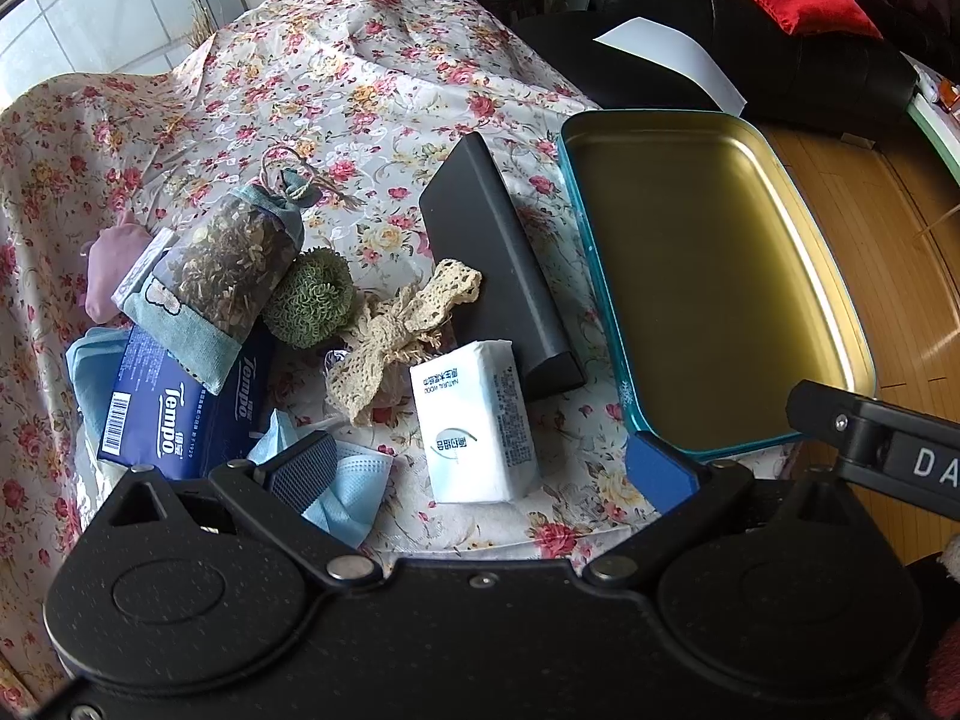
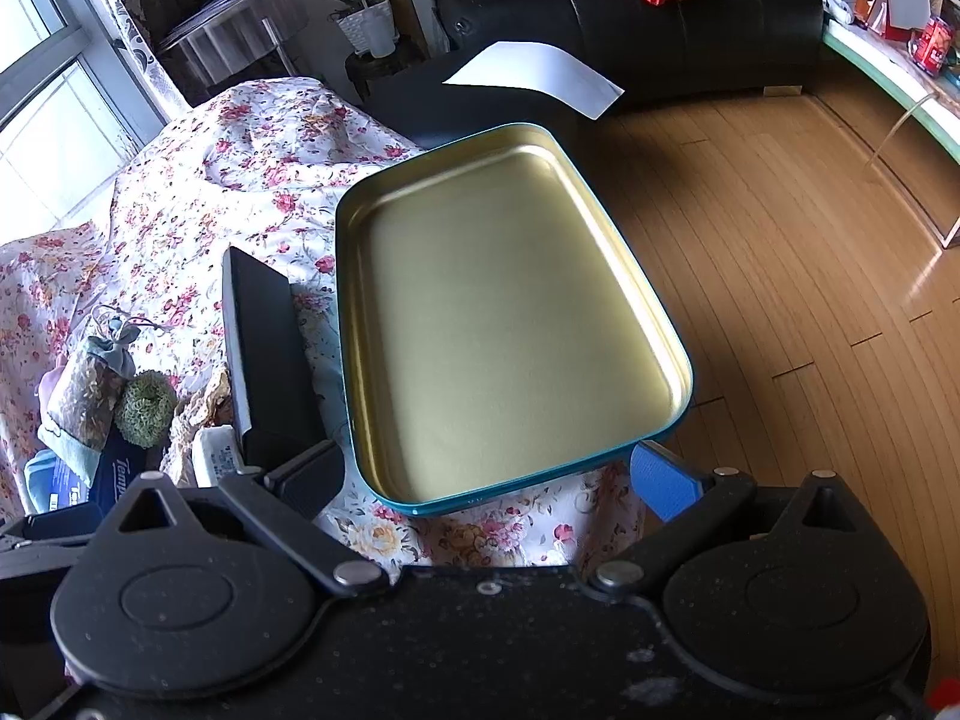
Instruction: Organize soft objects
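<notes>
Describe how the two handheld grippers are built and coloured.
Both share one design: a speckled matte-black body with two round pivot housings, silver rivets and angled black linkage arms. The left gripper and right gripper each carry blue ribbed pads. White letters "DA" mark one housing. No cables or sleeves visible.

Draped in a floral cloth (image 1: 336, 60). Bearing 1 teal-rimmed tin (image 1: 606, 276) at the right edge, 1 dark box (image 1: 498, 240) just beside it, then a white tissue pack (image 1: 474, 420), lace bow (image 1: 402, 324), green scrubber (image 1: 309, 300), blue Tempo pack (image 1: 168, 414), blue mask (image 1: 354, 492), pink pouch (image 1: 108, 276).
</notes>
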Demonstrator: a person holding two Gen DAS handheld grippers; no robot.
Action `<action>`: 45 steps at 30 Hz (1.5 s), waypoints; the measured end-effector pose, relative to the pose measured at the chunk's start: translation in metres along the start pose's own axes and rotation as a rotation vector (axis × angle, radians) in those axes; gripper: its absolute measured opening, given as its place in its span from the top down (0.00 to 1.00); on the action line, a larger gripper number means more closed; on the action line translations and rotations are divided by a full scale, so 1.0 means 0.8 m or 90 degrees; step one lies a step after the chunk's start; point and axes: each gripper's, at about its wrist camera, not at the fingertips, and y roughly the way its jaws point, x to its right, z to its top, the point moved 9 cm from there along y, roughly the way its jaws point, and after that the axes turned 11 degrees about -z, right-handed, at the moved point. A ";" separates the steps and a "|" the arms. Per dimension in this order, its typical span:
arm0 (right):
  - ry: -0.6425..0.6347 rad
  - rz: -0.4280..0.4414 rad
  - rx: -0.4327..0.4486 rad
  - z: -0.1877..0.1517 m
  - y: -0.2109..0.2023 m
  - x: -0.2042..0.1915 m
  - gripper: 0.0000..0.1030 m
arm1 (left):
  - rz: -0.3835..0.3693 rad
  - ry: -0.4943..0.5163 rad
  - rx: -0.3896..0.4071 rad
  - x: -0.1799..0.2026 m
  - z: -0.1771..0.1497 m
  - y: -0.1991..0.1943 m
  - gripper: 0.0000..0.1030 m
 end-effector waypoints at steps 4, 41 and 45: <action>0.003 0.000 -0.002 0.000 0.000 0.002 0.01 | 0.000 0.000 0.000 0.000 0.001 0.000 0.04; -0.033 -0.018 0.043 -0.001 -0.033 -0.024 0.01 | 0.002 -0.014 0.050 -0.030 -0.002 -0.036 0.04; -0.086 -0.018 0.088 0.000 -0.054 -0.056 0.01 | 0.021 -0.049 0.079 -0.070 -0.005 -0.049 0.04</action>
